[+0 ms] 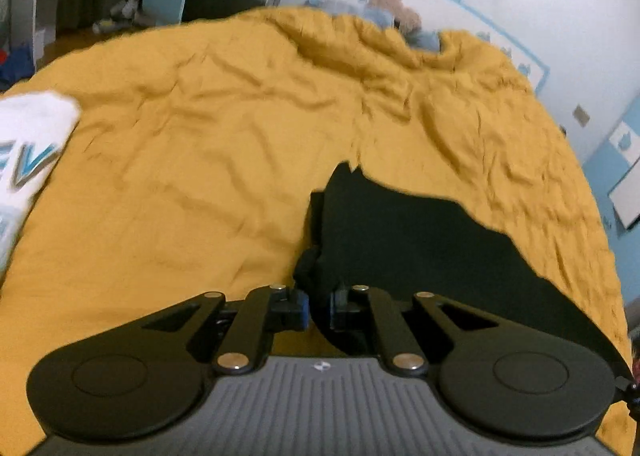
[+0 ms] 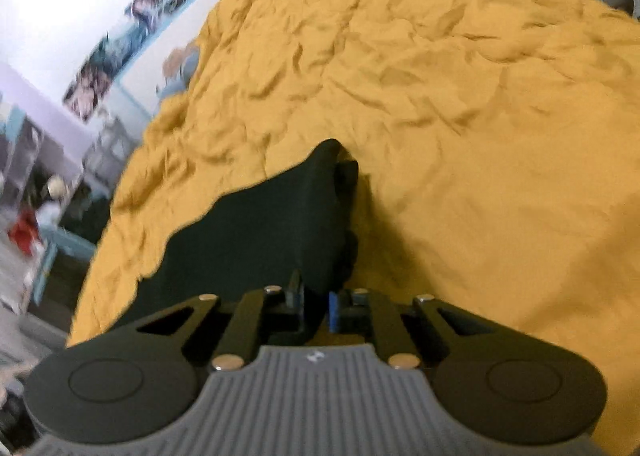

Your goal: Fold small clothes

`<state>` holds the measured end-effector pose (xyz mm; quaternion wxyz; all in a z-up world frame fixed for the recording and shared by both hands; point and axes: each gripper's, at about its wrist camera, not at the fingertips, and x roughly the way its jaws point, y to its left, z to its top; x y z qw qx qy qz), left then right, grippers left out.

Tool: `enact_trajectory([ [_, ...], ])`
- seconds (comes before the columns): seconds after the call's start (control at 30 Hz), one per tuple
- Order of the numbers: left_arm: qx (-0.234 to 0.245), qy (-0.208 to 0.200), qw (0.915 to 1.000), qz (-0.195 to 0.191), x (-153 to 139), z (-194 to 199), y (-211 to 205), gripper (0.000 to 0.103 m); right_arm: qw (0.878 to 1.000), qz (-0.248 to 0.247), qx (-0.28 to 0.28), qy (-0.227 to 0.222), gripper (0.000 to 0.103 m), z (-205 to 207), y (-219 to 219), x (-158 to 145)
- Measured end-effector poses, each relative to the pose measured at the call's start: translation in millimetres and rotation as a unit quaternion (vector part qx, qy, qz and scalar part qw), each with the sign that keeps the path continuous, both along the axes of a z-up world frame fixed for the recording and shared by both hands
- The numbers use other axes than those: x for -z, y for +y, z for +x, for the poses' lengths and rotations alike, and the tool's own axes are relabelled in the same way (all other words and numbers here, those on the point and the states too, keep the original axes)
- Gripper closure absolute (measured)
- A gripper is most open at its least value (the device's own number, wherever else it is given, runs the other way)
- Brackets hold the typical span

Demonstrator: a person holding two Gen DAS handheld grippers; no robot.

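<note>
Black fabric: a small dark garment [image 1: 400,240] is held at two points, the left gripper [image 1: 318,306] clenched on its left edge and the right gripper [image 2: 316,308] clenched on its right edge, fingers pinching cloth in both views. The garment hangs forward and below both grippers, spanning between them, its far end trailing on the mustard bedspread [image 1: 200,116]. Open bed lies ahead; a white printed garment [image 1: 28,148] rests well apart at the left edge.
</note>
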<state>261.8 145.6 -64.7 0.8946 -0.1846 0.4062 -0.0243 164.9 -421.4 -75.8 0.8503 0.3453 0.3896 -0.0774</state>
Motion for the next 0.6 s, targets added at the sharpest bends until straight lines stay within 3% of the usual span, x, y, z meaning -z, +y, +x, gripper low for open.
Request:
enact_trajectory([
  [0.2,0.008,0.05,0.9981,0.035,25.6,-45.3,4.6,0.094,0.999,-0.019,-0.005,0.043,0.099,-60.2,19.2,24.6],
  [0.33,-0.002,0.092,0.9942,0.055,62.1,-45.1,0.8,0.092,0.997,-0.019,0.012,0.072,0.1,-69.5,21.3,58.6],
  [0.43,0.004,0.103,0.9916,0.079,80.8,-47.4,-0.1,0.086,0.996,-0.018,0.013,0.082,0.1,-71.4,20.0,83.4],
  [0.6,0.015,0.11,0.9911,0.073,88.9,-50.1,7.1,0.079,0.997,-0.015,0.012,0.078,0.1,-78.4,17.3,96.2],
])
